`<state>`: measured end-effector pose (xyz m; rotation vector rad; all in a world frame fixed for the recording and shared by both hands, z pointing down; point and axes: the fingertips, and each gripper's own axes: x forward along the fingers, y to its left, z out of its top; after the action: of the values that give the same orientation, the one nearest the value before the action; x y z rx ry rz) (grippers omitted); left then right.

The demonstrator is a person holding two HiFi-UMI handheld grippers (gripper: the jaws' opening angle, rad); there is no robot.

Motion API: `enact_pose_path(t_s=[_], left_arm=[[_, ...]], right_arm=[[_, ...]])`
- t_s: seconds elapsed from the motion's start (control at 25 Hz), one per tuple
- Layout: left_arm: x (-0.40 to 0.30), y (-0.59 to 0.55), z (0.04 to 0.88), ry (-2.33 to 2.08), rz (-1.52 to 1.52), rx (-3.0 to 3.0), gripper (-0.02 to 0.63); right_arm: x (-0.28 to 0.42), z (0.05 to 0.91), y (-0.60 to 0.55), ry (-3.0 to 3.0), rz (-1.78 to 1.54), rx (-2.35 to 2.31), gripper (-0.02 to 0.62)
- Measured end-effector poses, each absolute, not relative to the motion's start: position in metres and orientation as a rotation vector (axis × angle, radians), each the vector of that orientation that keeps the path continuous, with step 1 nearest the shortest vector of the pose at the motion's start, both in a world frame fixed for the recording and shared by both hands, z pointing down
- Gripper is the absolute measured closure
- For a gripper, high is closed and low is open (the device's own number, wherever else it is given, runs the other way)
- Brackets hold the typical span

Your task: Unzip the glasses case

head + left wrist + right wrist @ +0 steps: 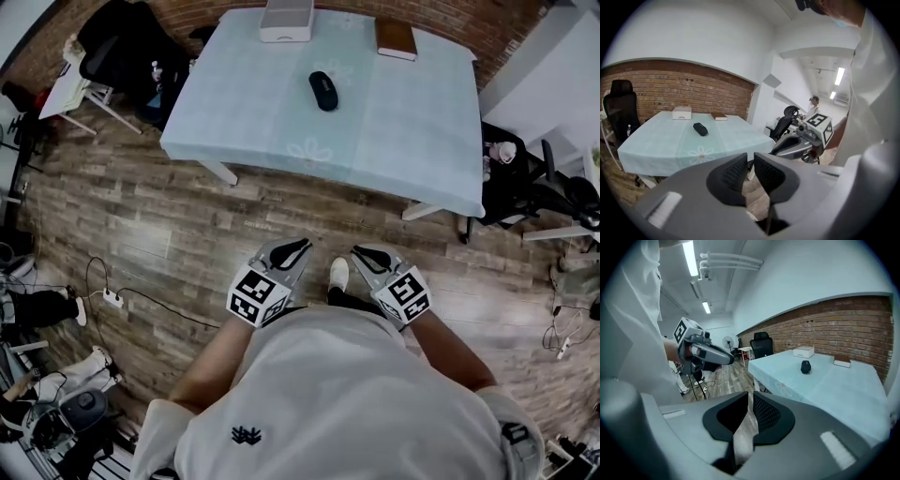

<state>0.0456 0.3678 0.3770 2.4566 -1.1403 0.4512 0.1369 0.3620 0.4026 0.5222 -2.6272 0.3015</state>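
The black glasses case (323, 90) lies zipped on the pale blue tablecloth of the table (403, 141), well ahead of me. It also shows small in the left gripper view as the case (700, 129) and in the right gripper view as the case (806, 366). My left gripper (298, 246) and right gripper (361, 251) are held close to my torso over the wooden floor, far short of the table. The left gripper (751, 159) has its jaws together with nothing between them, and so does the right gripper (751, 399).
A white box (286, 21) and a brown book (395, 38) sit at the table's far edge. Black office chairs (122, 47) stand left of the table, another chair (525, 178) to its right. Cables (112, 298) lie on the floor at left. A person (814, 105) stands far off.
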Motion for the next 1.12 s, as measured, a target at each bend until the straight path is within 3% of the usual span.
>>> enact_pose_path(t_s=[0.4,1.12], left_arm=[[0.037,0.255,0.377,-1.224,0.513,2.404,0.549],[-0.049,0.017,0.422,-0.966,0.643,2.561,0.551]], right_arm=[[0.145,0.434,0.242,-2.584,0.353,0.543,0.568],[0.072,0.475,0.05,-2.363,0.348,0.855,0.568]])
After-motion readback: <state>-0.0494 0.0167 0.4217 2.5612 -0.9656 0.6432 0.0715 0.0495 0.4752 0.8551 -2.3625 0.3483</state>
